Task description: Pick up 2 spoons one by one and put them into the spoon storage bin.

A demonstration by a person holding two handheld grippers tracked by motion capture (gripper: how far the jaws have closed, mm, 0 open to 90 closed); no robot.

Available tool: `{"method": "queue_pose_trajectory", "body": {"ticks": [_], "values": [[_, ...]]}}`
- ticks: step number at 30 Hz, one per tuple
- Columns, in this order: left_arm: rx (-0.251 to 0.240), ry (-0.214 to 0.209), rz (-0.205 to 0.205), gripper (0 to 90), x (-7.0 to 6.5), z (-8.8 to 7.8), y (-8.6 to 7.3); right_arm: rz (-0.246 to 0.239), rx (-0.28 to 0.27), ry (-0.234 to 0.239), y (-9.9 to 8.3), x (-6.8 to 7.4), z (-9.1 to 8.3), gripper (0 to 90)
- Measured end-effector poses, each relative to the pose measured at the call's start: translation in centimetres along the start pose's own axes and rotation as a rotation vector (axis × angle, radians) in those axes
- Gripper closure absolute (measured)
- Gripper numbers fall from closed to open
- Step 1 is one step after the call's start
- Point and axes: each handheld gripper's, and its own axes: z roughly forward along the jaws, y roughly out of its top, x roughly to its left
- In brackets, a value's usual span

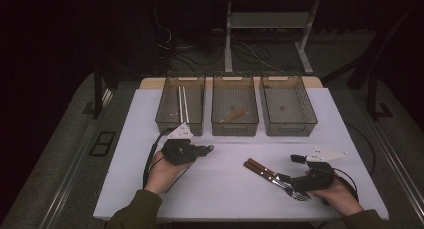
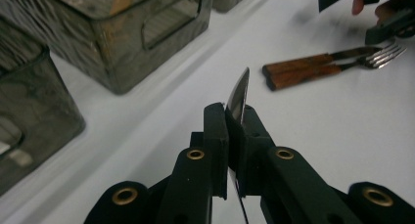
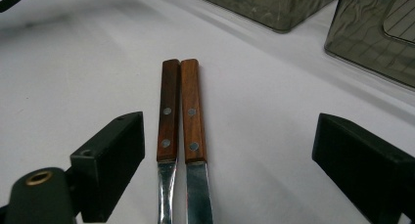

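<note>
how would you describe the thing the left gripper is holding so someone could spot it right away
On the white table, in front of the three grey bins, the left gripper sits near the left bin. Clamped between its black jaws is a thin shiny metal blade, on edge; unlike the two wooden-handled utensils lying flat, it is off the table.

A dim room: grey floor (image 1: 60, 139), cables (image 1: 250, 51) beneath a metal-legged desk (image 1: 270, 19).

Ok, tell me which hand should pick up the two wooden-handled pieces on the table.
Right. The right gripper is open with both wooden-handled pieces lying between its jaws, while the left gripper is already shut on a metal blade.
</note>
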Motion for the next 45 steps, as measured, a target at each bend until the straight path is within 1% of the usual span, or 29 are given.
{"method": "queue_pose_trajectory", "body": {"ticks": [3, 9, 14, 20, 28, 32, 42, 45], "values": [[-0.016, -0.009, -0.001, 84.7, 0.1, 0.2, 0.6, 0.002, 0.0, -0.002, 0.0, 0.0, 0.0, 12.0], [-0.047, -0.011, 0.008, 84.7, 0.4, 0.6, 1.9, 0.005, 0.001, -0.003, 0.0, -0.1, 0.0, 12.0], [-0.08, -0.009, 0.003, 84.7, 0.8, 0.8, 3.0, 0.007, 0.0, -0.008, 0.0, -0.1, -0.1, 12.0], [-0.11, 0.001, -0.008, 84.7, 1.7, 1.3, 4.6, 0.007, -0.009, -0.012, 0.0, -0.2, -0.3, 12.0], [-0.142, 0.024, 0.007, 84.7, 2.6, 2.0, 8.4, 0.008, -0.012, -0.007, 0.0, -0.1, -0.3, 12.0], [-0.144, 0.031, 0.017, 84.7, 3.0, 2.6, 10.4, 0.013, -0.02, -0.006, 0.0, -0.2, -0.4, 12.0], [-0.138, 0.066, 0.032, 84.6, 4.1, 4.9, 14.7, 0.028, -0.031, -0.001, 0.1, -0.3, -0.6, 12.0], [-0.135, 0.081, 0.048, 84.6, 4.3, 5.8, 15.8, 0.027, -0.038, 0.002, 0.1, -0.3, -0.7, 12.0]]}}
